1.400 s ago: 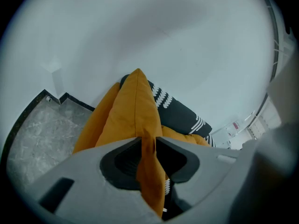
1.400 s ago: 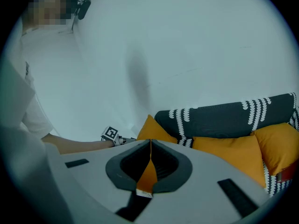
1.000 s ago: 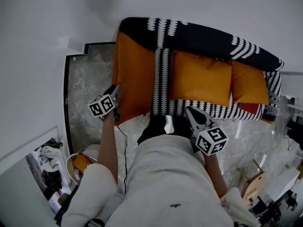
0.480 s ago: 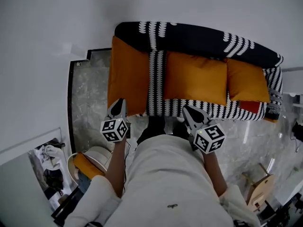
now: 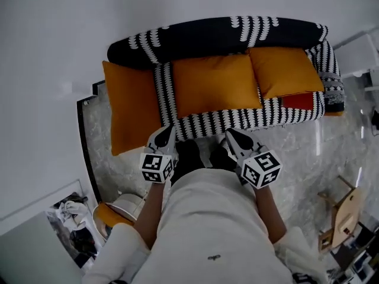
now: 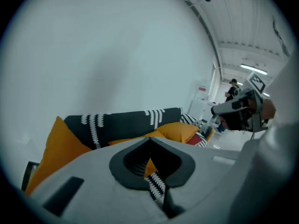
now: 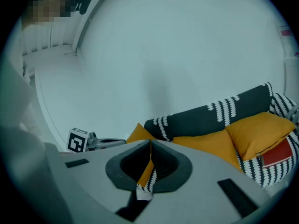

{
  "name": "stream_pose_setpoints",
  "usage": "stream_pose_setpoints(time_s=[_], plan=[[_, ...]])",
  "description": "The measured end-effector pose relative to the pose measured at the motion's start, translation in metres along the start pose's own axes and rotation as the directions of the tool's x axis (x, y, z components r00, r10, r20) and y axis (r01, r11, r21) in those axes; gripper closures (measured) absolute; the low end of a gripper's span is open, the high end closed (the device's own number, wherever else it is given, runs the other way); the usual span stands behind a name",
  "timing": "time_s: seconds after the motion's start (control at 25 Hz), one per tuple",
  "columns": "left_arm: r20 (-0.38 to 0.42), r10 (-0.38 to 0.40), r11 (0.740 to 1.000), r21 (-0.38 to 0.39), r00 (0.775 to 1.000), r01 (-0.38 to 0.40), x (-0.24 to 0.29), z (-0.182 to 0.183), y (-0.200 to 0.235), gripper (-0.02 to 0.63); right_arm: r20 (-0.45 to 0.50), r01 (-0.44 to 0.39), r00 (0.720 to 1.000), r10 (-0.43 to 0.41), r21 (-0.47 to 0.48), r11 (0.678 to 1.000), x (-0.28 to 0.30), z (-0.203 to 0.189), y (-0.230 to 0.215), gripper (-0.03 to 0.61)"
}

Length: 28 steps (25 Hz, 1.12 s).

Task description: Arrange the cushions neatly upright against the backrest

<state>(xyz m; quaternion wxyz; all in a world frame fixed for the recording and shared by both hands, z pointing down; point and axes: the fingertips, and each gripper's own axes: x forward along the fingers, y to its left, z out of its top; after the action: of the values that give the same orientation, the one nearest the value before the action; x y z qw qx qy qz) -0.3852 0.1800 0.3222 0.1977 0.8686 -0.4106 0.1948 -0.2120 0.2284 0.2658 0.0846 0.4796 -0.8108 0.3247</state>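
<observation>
A black-and-white patterned sofa (image 5: 237, 118) stands against the wall. Three orange cushions lean on its backrest (image 5: 207, 37): a left cushion (image 5: 130, 108) at the sofa's left end, a middle cushion (image 5: 216, 84) and a right cushion (image 5: 284, 70). My left gripper (image 5: 163, 137) is shut and empty, just off the seat's front edge, apart from the left cushion. My right gripper (image 5: 233, 137) is also shut and empty, in front of the middle cushion. In the left gripper view the jaws (image 6: 149, 143) meet with nothing between them; in the right gripper view (image 7: 150, 143) likewise.
A red item (image 5: 299, 101) lies on the seat under the right cushion. A wooden chair (image 5: 343, 212) stands on the marble floor at the right. A round tub (image 5: 121, 209) and a pile of clutter (image 5: 71, 218) sit at the lower left.
My left gripper has come away from the left cushion, swung in toward the body and shut. The left cushion stays leaning at the sofa's end. The right gripper has barely moved.
</observation>
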Motion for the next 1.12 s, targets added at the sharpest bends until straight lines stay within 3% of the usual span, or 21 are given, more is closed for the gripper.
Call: stream_pose_setpoints(time_s=[0.08, 0.28, 0.44, 0.56, 0.72, 0.88, 1.0, 1.12], plan=[[-0.018, -0.050, 0.997, 0.064, 0.999, 0.051, 0.012, -0.002, -0.037, 0.601, 0.011, 0.027, 1.000, -0.027, 0.017, 0.999, -0.022, -0.008, -0.018, 0.569], [-0.078, -0.169, 0.981, 0.085, 0.982, 0.176, 0.041, -0.018, -0.116, 0.601, 0.026, 0.089, 0.995, -0.091, 0.063, 0.994, -0.076, -0.026, -0.060, 0.569], [-0.144, -0.208, 0.969, 0.102, 0.967, 0.224, 0.051, -0.033, -0.154, 0.601, 0.032, 0.128, 0.991, -0.132, 0.110, 0.986, -0.106, -0.042, -0.082, 0.569], [-0.208, -0.210, 0.957, 0.157, 0.955, 0.244, 0.060, -0.044, -0.167, 0.601, 0.023, 0.173, 0.984, -0.176, 0.108, 0.979, -0.115, -0.052, -0.099, 0.569], [-0.260, -0.200, 0.952, 0.176, 0.945, 0.250, 0.078, -0.055, -0.164, 0.600, -0.030, 0.229, 0.973, -0.227, 0.065, 0.971, -0.103, -0.065, -0.128, 0.569], [-0.313, -0.159, 0.967, 0.141, 0.936, 0.211, 0.100, -0.074, -0.136, 0.600, -0.075, 0.244, 0.967, -0.244, -0.019, 0.970, -0.077, -0.072, -0.156, 0.569], [-0.392, -0.123, 0.967, 0.157, 0.911, 0.198, 0.117, -0.097, -0.103, 0.600, -0.091, 0.245, 0.962, -0.259, -0.142, 0.959, -0.053, -0.066, -0.173, 0.569], [-0.449, -0.088, 0.976, 0.140, 0.889, 0.167, 0.131, -0.117, -0.065, 0.600, -0.167, 0.234, 0.949, -0.269, -0.201, 0.951, -0.030, -0.072, -0.191, 0.569]])
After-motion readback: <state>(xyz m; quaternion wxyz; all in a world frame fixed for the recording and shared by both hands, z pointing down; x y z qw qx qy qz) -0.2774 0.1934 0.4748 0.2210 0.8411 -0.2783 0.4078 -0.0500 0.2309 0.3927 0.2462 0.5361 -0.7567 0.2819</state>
